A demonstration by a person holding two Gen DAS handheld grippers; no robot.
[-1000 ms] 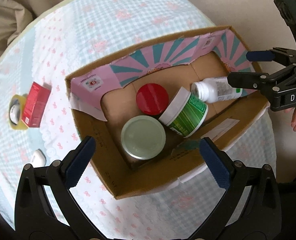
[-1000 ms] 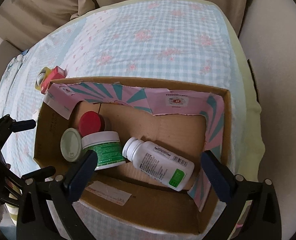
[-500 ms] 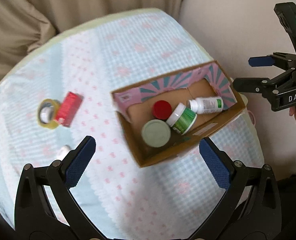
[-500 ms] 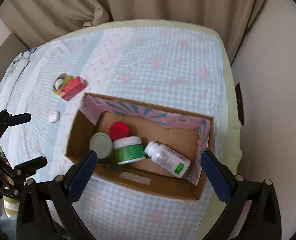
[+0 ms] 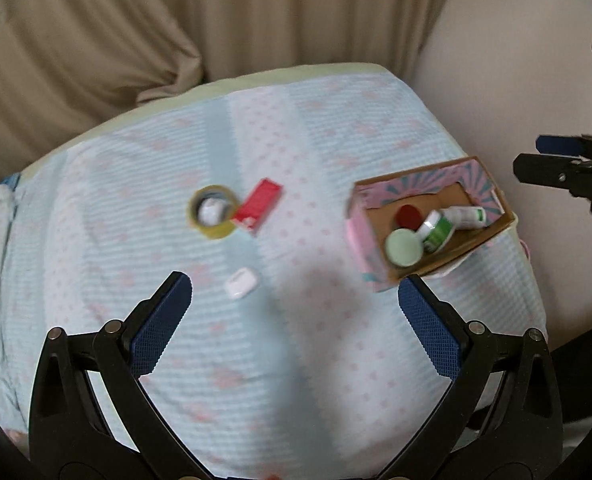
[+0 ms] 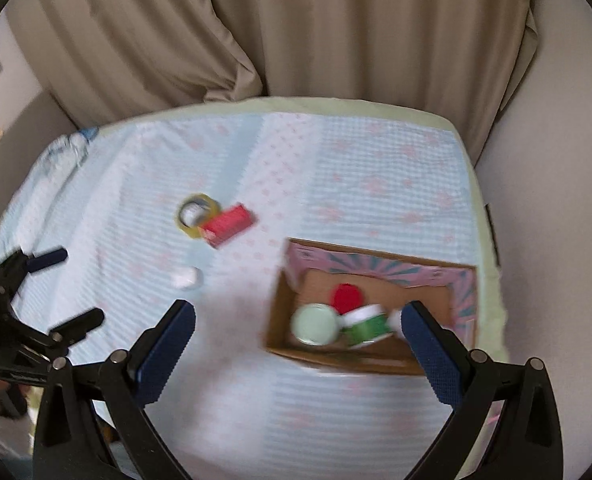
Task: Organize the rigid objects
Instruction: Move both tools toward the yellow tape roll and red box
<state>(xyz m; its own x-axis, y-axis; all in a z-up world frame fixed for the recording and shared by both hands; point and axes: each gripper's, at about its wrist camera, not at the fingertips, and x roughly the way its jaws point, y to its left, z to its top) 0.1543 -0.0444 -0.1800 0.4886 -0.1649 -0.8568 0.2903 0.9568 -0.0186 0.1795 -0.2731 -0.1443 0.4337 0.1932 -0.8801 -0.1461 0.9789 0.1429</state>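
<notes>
A cardboard box [image 5: 475, 242] with pink patterned flaps sits at the bed's right side; it also shows in the right wrist view [image 6: 335, 358]. Inside lie a red-lidded jar [image 5: 408, 215], a pale-green-lidded jar [image 5: 403, 246], a green-labelled tub [image 5: 437, 231] and a white bottle [image 5: 465, 216]. On the bedspread lie a yellow tape roll [image 5: 212, 213], a red box [image 5: 258, 205] and a small white case [image 5: 240, 282]. My left gripper [image 5: 294, 318] is open and empty, high above the bed. My right gripper [image 6: 297, 342] is open and empty, high above the box.
The bed has a light blue checked cover [image 5: 296, 360] with pink marks. Beige curtains [image 6: 296, 32] hang behind it. A pale wall [image 5: 515, 60] is to the right. Crumpled blue-white cloth [image 6: 64, 152] lies at the bed's far left corner.
Both grippers have pulled up and back from the box, so it looks much smaller. The tape roll, red box and white case have come into fuller view. Both grippers stay open.
</notes>
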